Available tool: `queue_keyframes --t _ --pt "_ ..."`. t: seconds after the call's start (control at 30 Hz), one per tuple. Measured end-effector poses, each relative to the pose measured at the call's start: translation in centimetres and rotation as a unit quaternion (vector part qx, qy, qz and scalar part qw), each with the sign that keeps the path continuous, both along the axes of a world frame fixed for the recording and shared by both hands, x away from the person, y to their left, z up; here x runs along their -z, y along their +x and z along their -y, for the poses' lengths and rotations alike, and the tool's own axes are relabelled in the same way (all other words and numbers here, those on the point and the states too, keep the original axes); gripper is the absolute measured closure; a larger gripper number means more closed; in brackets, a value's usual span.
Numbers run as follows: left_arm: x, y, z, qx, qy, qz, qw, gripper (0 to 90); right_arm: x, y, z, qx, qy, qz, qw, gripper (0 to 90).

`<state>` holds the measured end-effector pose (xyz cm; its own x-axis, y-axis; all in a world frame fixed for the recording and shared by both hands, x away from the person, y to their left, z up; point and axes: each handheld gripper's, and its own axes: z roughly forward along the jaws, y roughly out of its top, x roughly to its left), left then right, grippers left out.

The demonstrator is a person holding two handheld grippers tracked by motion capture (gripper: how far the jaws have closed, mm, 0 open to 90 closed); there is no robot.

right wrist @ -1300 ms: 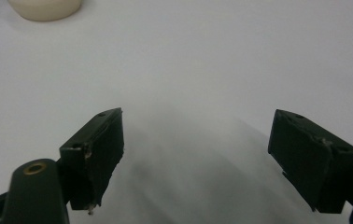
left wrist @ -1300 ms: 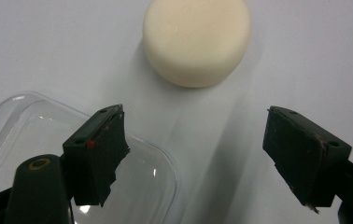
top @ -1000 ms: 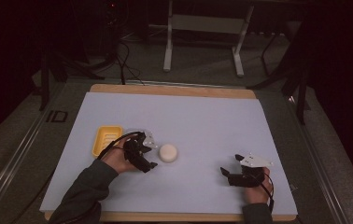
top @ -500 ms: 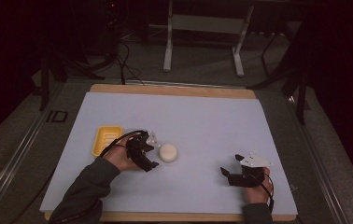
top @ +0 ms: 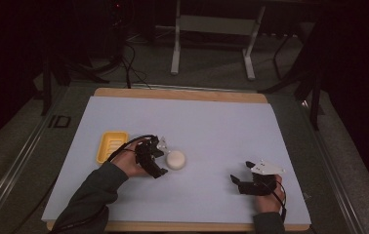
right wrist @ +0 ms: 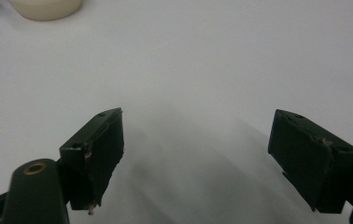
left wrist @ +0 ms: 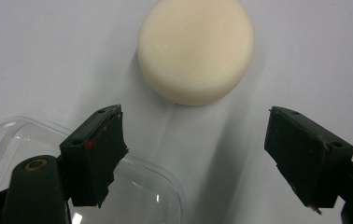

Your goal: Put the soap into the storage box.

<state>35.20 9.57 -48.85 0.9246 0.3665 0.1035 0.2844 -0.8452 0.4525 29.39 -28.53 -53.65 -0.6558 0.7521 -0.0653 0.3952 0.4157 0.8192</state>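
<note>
The left gripper [left wrist: 193, 154] is hovering with jaws spread apart, the round cream soap [left wrist: 195, 49] lying just ahead (untouched); the right gripper [right wrist: 195, 156] is gaping too.

The high view looks forward and down over the whole bench [top: 212, 126] from afar. Each gripper view sits close above the bench, facing out between its own jaws. All three share the cream puck [left wrist: 195, 49], beyond the jaws.
</note>
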Motion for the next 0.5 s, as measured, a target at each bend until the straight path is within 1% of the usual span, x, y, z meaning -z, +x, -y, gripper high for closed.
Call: queue_keyframes --t 0.07,0.23,0.37,0.5 --pt "0.01 0.10 0.13 0.002 0.004 -0.002 1.0000 20.3 0.00 -0.01 -0.03 0.000 0.000 -0.001 1.0000 18.2" --pt "0.11 0.27 0.46 0.003 0.003 -0.005 1.0000 20.0 0.00 -0.01 -0.01 0.000 0.000 0.000 1.0000 18.1" --pt "0.27 0.39 0.74 0.008 0.003 -0.009 0.9999 19.2 0.00 0.00 0.00 0.000 0.000 0.000 1.0000 18.1" --pt "0.40 0.55 0.99 0.007 0.007 -0.012 0.9999 19.1 0.00 0.00 0.00 0.000 0.000 0.000 1.0000 18.1"
